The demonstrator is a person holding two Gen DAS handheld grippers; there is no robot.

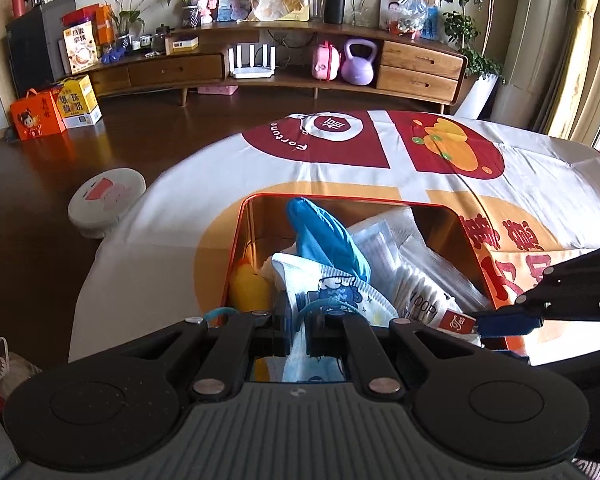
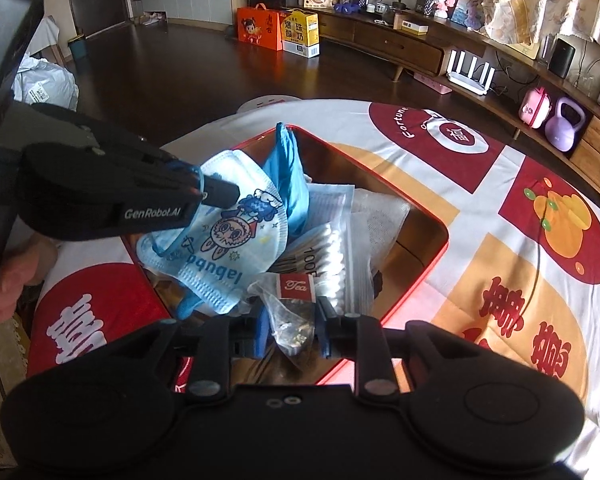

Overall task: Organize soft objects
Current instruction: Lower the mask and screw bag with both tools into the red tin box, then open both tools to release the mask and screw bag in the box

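Nearest the right wrist camera, the right gripper (image 2: 290, 334) has its blue jaws slightly apart around a clear tea-bag sachet (image 2: 294, 312) over the red tin (image 2: 428, 276); whether the pads press on it I cannot tell. Beside it, the left gripper (image 2: 216, 194) is pinched tight on a printed face mask (image 2: 224, 248), held above the tin's near-left corner. Farther in, a cotton-swab pack (image 2: 332, 252), a blue glove (image 2: 290, 176) and a yellow toy (image 1: 250, 286) already lie inside, so the sorting looks nearly finished, with mask and sachet still to settle.
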